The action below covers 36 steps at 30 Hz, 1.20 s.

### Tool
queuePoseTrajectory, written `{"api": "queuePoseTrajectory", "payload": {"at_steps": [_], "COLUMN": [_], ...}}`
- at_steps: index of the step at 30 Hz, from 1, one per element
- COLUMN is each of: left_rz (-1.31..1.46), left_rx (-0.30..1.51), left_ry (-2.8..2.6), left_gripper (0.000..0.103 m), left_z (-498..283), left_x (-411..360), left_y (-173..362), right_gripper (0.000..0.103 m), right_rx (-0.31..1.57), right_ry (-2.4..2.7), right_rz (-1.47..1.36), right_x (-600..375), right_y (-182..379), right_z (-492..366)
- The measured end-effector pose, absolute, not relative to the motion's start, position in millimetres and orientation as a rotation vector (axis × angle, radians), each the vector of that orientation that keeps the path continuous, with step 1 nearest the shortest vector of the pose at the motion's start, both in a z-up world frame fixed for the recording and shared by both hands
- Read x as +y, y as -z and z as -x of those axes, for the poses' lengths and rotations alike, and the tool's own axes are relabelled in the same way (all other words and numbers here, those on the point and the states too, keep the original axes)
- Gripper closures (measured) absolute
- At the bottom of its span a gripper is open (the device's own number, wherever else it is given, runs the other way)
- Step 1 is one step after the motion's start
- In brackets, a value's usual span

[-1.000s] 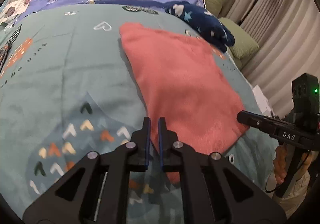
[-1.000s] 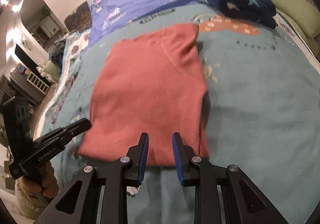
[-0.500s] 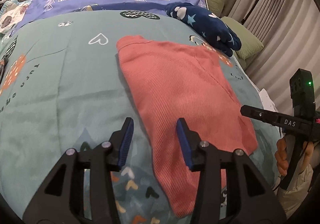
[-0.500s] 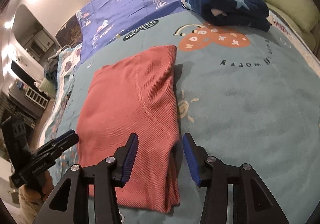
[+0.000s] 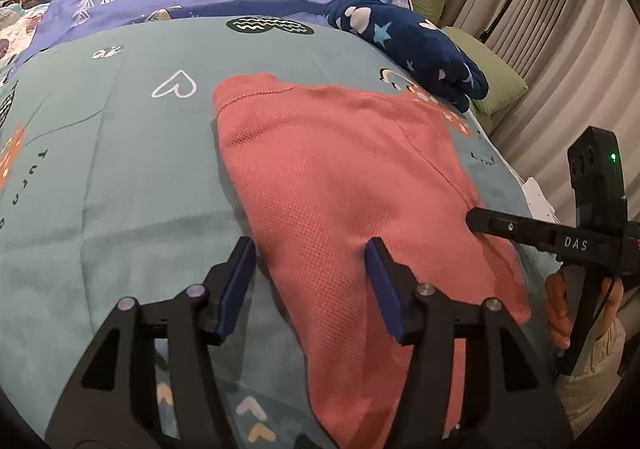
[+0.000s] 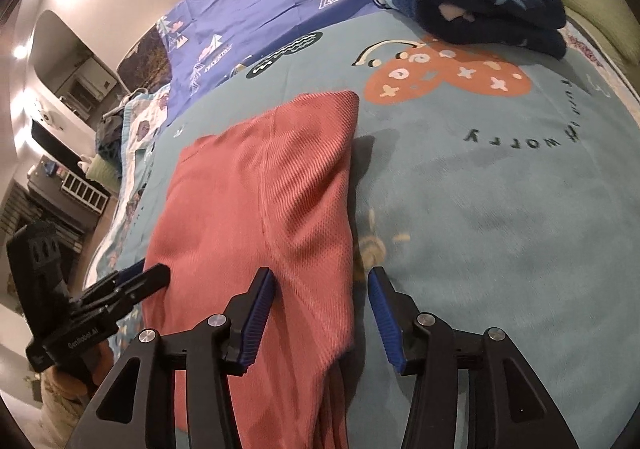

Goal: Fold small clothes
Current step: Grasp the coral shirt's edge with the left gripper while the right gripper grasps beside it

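Both our grippers, left gripper (image 5: 310,281) and right gripper (image 6: 322,309), have jaws opening with nothing pinched, hovering over opposite edges of the folded pink top (image 5: 340,185) lying flat on the teal blanket (image 5: 120,177).

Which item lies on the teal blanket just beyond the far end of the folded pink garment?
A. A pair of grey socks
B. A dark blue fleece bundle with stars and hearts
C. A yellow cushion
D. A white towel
B: the dark blue fleece bundle, patterned with stars and hearts, rests on the teal blanket past the far end of the folded pink garment.
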<state>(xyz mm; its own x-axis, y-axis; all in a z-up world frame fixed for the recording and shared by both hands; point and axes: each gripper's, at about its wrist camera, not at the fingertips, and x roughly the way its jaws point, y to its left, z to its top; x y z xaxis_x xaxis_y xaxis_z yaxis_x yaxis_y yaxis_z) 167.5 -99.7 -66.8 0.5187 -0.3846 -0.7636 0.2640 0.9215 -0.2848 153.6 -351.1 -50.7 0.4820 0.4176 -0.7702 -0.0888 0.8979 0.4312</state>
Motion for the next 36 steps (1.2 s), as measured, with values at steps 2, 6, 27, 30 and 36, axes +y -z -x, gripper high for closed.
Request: {"api": "queuePoseTrajectory", "payload": {"at_steps": [2, 6, 27, 30, 36], "left_rz": [0.141, 0.145, 0.176, 0.157, 0.102], "left_rx": [0.951, 0.953, 0.939, 0.932, 0.894], "left_ry": [0.394, 0.402, 0.450, 0.441, 0.436], "left_gripper": [0.041, 0.038, 0.029, 0.034, 0.064], "left_z": [-170.6, -178.2, -212.5, -211.5, -204.3], "left_x": [-99.7, -99.6, -101.9, -104.9, -111.4], "left_y": [68.4, 72.1, 80.8, 79.2, 69.0], "right_gripper": [0.051, 0.047, 0.044, 0.046, 0.074], "right_rx": [1.028, 1.020, 0.968, 0.962, 0.942], "right_ry": [-0.332, -0.366, -0.461, -0.461, -0.453], "right_rz": [-0.367, -0.379, -0.329, -0.316, -0.289], "right_x": [-350.5, -349.9, -320.9, -316.9, -314.6], "right_y": [52.1, 54.0, 58.0, 57.7, 54.6], "right_z": [-160.6, -172.2, -217.8, -220.3, -215.0]}}
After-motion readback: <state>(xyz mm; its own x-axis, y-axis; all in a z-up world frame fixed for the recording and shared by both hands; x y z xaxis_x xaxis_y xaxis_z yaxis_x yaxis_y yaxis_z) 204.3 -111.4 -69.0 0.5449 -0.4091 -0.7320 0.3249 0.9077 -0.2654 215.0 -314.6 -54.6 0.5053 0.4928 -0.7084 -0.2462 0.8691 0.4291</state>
